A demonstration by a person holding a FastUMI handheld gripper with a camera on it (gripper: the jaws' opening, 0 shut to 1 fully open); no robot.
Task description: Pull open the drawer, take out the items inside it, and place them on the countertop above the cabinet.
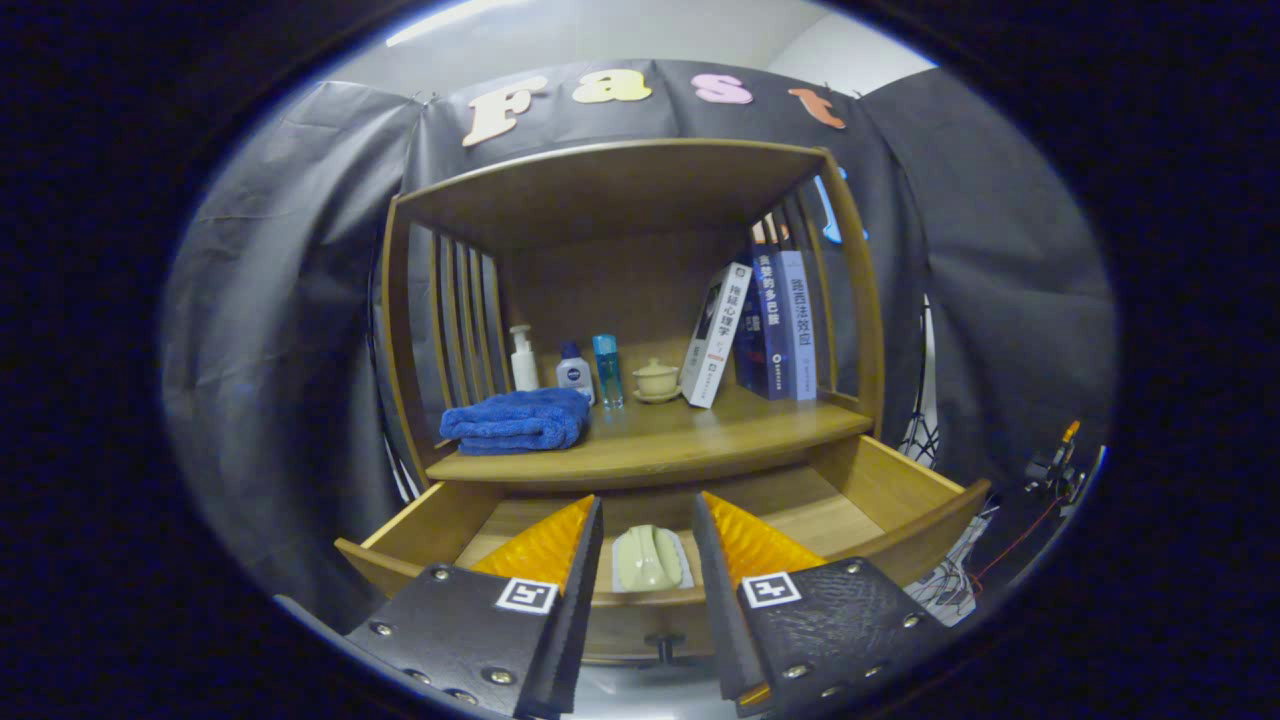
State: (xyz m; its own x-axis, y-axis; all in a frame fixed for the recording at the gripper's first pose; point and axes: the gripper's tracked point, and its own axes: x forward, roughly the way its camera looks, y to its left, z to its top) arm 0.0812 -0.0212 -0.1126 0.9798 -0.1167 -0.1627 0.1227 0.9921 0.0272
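- Drawer [880, 490] stands pulled open under the countertop [700, 430]; a pale green item [648, 558] lies near its front edge.
- Gripper [648, 540] hovers above, jaws spread, the item between them.
- Risk: an off-centre pinch on its rounded top could let it slip.

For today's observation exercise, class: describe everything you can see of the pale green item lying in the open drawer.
The pale green item is small, smooth and rounded, with a raised ridge running along its top; it looks like glazed ceramic or plastic, but what it is cannot be told. It lies flat on a white rectangular mat on the floor of the pulled-out wooden drawer, near the drawer's front. It sits between the open fingers of the tool, which do not touch it.
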